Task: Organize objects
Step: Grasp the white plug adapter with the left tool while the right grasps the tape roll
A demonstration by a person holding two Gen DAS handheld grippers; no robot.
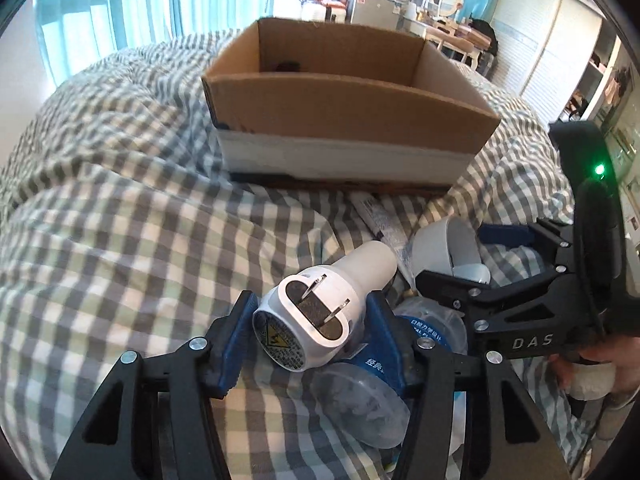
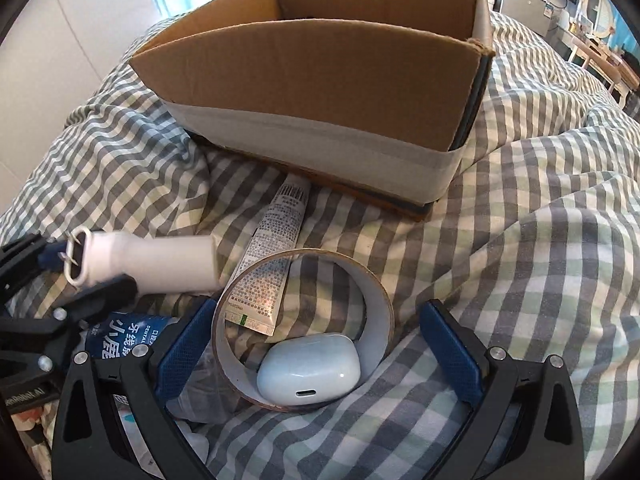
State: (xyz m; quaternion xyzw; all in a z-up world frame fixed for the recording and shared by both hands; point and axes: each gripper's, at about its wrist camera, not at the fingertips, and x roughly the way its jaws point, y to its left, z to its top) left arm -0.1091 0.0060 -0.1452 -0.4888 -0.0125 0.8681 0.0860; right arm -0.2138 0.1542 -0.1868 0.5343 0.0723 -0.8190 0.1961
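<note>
My left gripper (image 1: 310,330) is shut on a white plug-in device (image 1: 320,308) whose two metal prongs face the camera; both blue pads press its sides. The right wrist view shows this device (image 2: 160,264) held just above the bedding. My right gripper (image 2: 318,352) stands open around a tape roll (image 2: 372,280) lying on the bed, its pads clear of the roll. A pale blue earbud case (image 2: 308,368) lies inside the ring. A toothpaste tube (image 2: 272,248) runs under the ring toward an open cardboard box (image 2: 312,80). A clear dental floss pack with a blue label (image 1: 424,332) lies under the device.
The box (image 1: 344,100) sits on a rumpled grey-checked duvet (image 1: 120,220), with something dark in its far corner. The right gripper (image 1: 468,258) and a hand (image 1: 616,352) show at the right edge. Curtains, a wardrobe and furniture lie beyond the bed.
</note>
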